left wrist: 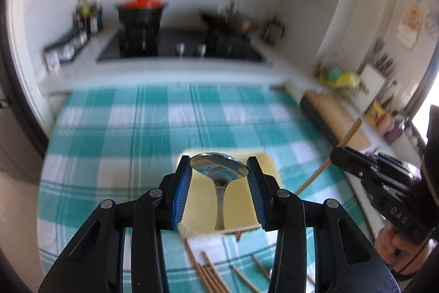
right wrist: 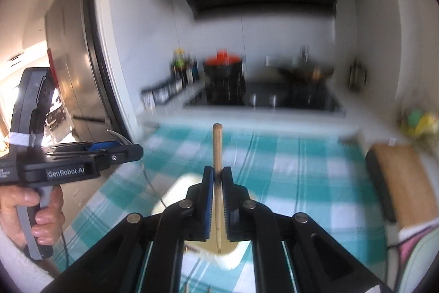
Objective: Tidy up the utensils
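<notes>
Spoon (left wrist: 219, 169) sits bowl-up between my left gripper (left wrist: 219, 177) fingers, clamped across its bowl, while my right gripper (right wrist: 218, 183) pinches a chopstick (right wrist: 217, 155) upright, both lifted over the yellow tray (left wrist: 203, 205), probably for sorting.

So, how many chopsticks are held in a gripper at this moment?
1. The right gripper is shut on one chopstick, upright above the yellow tray. The left gripper holds a spoon. Loose chopsticks lie on the cloth, partly hidden.
</notes>
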The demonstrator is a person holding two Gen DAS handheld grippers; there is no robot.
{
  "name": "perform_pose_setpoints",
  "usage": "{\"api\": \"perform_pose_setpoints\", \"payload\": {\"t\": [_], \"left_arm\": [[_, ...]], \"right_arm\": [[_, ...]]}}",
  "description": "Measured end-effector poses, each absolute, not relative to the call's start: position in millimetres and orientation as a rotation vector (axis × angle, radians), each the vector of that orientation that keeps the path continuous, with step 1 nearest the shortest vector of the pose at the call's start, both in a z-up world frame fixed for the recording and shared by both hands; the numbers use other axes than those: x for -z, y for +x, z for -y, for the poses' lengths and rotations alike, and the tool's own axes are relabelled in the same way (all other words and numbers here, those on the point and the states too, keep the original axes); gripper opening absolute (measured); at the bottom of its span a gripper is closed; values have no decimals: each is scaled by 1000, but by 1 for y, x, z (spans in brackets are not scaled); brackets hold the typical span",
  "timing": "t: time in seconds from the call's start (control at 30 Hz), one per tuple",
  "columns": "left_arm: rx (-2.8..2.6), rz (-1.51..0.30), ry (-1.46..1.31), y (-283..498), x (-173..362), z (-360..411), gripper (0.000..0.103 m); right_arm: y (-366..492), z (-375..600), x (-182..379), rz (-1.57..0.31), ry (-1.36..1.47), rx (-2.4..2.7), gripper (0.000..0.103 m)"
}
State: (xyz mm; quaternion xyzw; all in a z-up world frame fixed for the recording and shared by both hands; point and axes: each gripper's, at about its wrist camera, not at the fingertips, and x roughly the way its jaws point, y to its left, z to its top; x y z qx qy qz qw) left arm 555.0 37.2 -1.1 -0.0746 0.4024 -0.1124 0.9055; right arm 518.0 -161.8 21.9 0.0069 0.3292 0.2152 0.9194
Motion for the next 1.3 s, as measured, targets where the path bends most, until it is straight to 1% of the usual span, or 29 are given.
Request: {"api": "perform_pose_setpoints", "payload": {"t": [0.13, 0.2, 0.23, 0.27, 0.3, 0.33, 0.37, 0.43, 0.57, 0.7, 0.83, 0.93, 1.0, 1.3], "left_arm": [[215, -898, -146, 566, 30, -30, 42], [195, -906, -144, 565, 36, -28, 45], [185, -900, -150, 563, 35, -29, 58], [181, -890, -160, 557, 33, -32, 75], [181, -867, -167, 549, 28, -35, 80], [180, -849, -166, 542, 23, -39, 86], [181, -833, -155, 532, 18, -41, 88], [189, -833, -122, 509, 14, -47, 93], [201, -889, -54, 454, 31, -59, 97], [157, -955, -37, 390, 85, -68, 98], [89, -979, -85, 349, 138, -69, 98], [44, -987, -122, 338, 164, -67, 98], [26, -976, -146, 335, 175, -67, 98], [-45, -950, -187, 346, 202, -74, 98]], "right_arm": [[537, 158, 14, -775, 18, -422, 7], [543, 156, 24, -798, 20, -431, 7], [542, 156, 25, -789, 18, -427, 8], [541, 157, 23, -776, 16, -418, 20], [538, 158, 20, -757, 22, -411, 32], [530, 163, 15, -726, 41, -411, 54], [525, 167, 10, -705, 51, -410, 60], [507, 177, 1, -686, 36, -405, 60], [464, 199, 4, -685, -34, -380, 60], [406, 231, 38, -697, -96, -330, 60], [358, 268, 93, -755, -96, -238, 60], [337, 289, 132, -821, -98, -172, 60], [329, 299, 147, -833, -98, -132, 60], [343, 324, 196, -918, -43, -57, 60]]}}
